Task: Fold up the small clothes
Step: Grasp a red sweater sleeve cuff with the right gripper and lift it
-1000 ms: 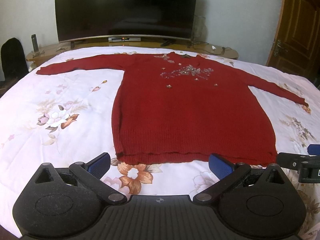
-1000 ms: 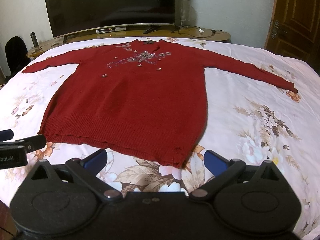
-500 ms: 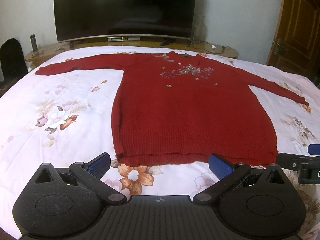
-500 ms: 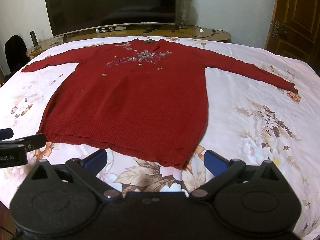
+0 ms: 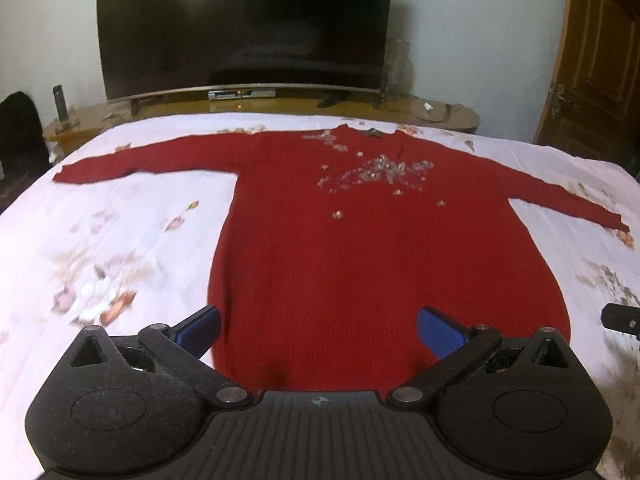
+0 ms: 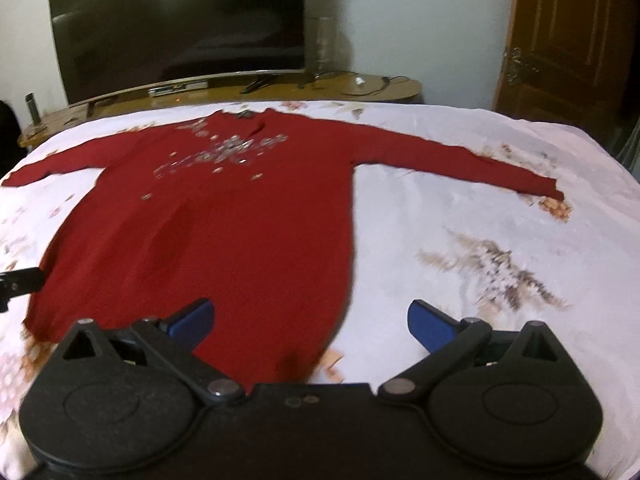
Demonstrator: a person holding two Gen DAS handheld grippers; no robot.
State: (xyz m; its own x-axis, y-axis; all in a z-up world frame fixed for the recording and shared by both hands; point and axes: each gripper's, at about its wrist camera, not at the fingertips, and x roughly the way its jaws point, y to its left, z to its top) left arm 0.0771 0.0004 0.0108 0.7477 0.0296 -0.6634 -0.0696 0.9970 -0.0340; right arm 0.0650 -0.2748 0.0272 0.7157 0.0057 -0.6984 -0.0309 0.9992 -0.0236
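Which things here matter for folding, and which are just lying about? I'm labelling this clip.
For the job:
- red sweater, spread flat on the floral bedsheet
- left gripper, open over the hem
- right gripper, open at the hem's right corner

Just lying about:
- television
- wooden TV stand
- set-top box
- wooden door

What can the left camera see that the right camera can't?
Only the left wrist view shows the cuff of the sweater's left sleeve whole; the right wrist view cuts it at the frame edge. Only the right wrist view shows the sweater's bottom right corner. Both show the red sweater flat on the flowered bedspread, the TV, the door, and an open gripper: left, right.
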